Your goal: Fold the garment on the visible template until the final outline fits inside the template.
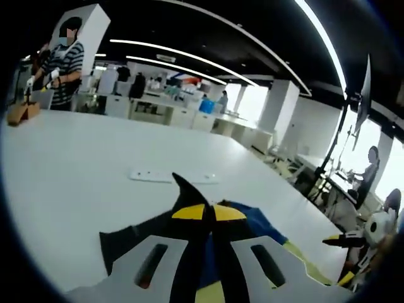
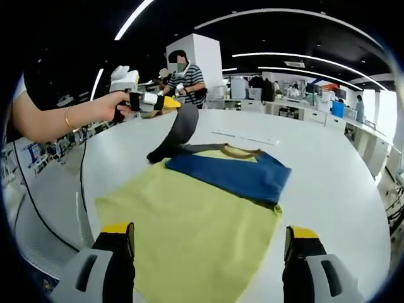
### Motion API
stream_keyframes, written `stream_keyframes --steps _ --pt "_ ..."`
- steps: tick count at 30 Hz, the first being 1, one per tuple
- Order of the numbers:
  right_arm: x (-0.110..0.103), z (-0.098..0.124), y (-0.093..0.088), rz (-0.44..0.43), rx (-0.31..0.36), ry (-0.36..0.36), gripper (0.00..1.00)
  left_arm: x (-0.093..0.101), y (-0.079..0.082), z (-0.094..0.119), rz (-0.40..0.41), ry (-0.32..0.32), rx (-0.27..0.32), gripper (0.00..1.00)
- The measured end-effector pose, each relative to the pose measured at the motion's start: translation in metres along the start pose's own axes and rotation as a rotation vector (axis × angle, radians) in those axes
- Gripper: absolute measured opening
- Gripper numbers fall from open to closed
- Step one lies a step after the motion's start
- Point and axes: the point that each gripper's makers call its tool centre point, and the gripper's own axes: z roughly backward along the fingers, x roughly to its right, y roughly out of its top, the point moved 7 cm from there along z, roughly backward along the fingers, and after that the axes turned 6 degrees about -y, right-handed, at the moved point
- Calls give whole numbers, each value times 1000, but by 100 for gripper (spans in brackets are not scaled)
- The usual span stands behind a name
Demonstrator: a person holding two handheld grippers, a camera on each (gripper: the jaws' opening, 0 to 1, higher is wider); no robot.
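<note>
The garment (image 2: 196, 221) lies flat on the white table (image 2: 328, 183); it is yellow-green, with a blue part (image 2: 230, 173) folded across its far end. A hand holds my left gripper (image 2: 169, 103) above the table's far left. That gripper is shut on the dark grey sleeve (image 2: 177, 129), which hangs from it down to the garment. In the left gripper view the yellow-tipped left gripper (image 1: 209, 212) pinches the dark sleeve (image 1: 183, 189), with blue cloth (image 1: 255, 224) beyond. My right gripper (image 2: 210, 237) stands open over the garment's near edge, its jaws wide apart and holding nothing.
A flat white strip (image 1: 170, 175) lies on the table beyond the garment. A person in a striped shirt (image 1: 63, 66) works at the table's far end beside a small brown box (image 1: 22, 112). Desks and other people fill the room behind.
</note>
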Motion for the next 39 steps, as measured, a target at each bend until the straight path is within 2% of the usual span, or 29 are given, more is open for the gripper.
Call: stream_keyframes --steps 12,21,33,39 --pt "-1 -4 2 -11 5 2 98 30 -9 -34 -57 -41 -43 0" --pt "-1 -9 -1 -20 -2 8 98 53 -12 -63 -24 -74 -44 0" --pt "4 -9 -5 -31 -8 -2 98 79 -25 -93 -54 -123 -99 0" --pt "5 -11 -10 -40 -17 -1 98 97 -33 -107 -98 -157 -126 0"
